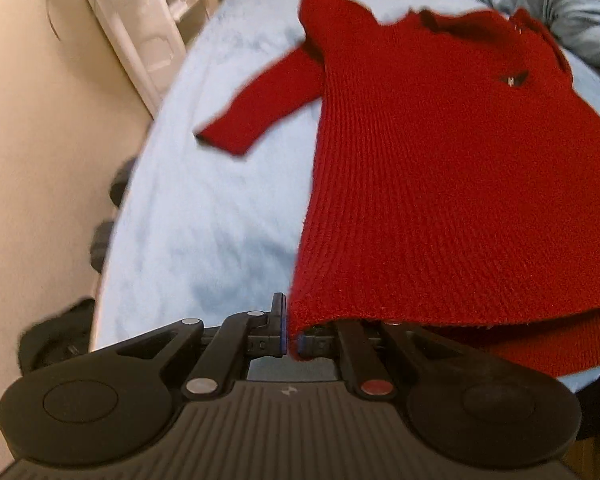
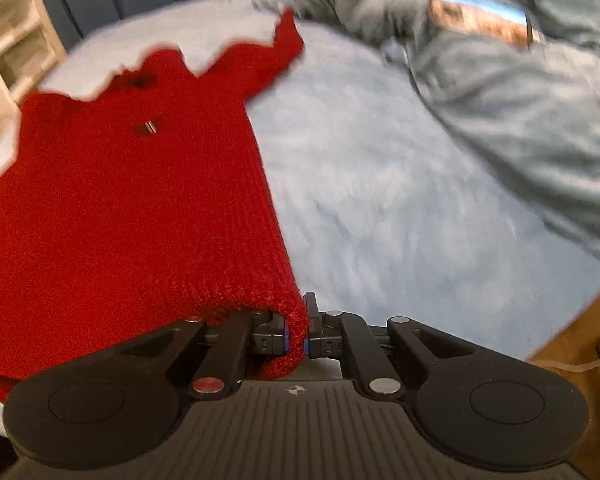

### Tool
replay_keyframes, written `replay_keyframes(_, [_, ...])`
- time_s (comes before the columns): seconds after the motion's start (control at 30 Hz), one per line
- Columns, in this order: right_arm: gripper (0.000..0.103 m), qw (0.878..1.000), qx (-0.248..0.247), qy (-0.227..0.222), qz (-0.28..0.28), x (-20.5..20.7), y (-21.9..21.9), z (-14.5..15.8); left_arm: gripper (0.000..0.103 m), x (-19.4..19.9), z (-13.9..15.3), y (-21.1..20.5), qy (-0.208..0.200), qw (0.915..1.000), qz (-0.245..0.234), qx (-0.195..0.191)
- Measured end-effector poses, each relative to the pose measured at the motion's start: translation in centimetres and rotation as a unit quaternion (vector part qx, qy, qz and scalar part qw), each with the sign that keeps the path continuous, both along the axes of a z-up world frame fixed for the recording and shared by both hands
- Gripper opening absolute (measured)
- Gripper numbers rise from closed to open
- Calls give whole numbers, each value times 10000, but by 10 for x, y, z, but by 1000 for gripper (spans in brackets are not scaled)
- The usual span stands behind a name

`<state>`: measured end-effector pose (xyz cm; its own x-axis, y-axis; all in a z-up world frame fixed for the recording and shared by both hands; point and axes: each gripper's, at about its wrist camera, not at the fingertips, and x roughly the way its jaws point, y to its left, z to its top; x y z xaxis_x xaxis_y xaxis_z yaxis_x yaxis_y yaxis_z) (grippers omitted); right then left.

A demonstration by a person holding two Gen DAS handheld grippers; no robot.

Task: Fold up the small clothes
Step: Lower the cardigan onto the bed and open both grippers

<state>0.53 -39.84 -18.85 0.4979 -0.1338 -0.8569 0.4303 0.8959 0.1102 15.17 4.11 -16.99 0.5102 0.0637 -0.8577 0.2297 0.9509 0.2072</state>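
Gripping ribbed red knit sweater [image 1: 440,168] on fleecy blanket [image 1: 204,216]

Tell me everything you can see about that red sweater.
The red sweater is a small, ribbed, fuzzy knit with long sleeves and a dark little tag on the chest. It lies spread on a light blue blanket, neck farthest away. Its bottom hem corners are pinched by the left tool and right tool.

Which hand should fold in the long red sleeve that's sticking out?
Probably the left gripper: the red sweater's spread sleeve lies on its side. The right gripper pinches the opposite hem corner.
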Motion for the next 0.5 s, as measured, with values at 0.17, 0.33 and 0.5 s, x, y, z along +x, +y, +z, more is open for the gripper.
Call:
replay_keyframes(0.17, [23, 9963, 268, 787, -230, -3, 0, -23, 71, -12, -8, 5, -30, 10000, 9, 8])
replay_keyframes(0.33, [47, 9990, 192, 389, 83, -47, 26, 32, 95, -43, 30, 20, -491, 9978, 268, -357])
replay_keyframes(0.5, [57, 9966, 536, -486, 390, -94, 73, 104, 103, -84, 82, 18, -976, 9920, 330, -729])
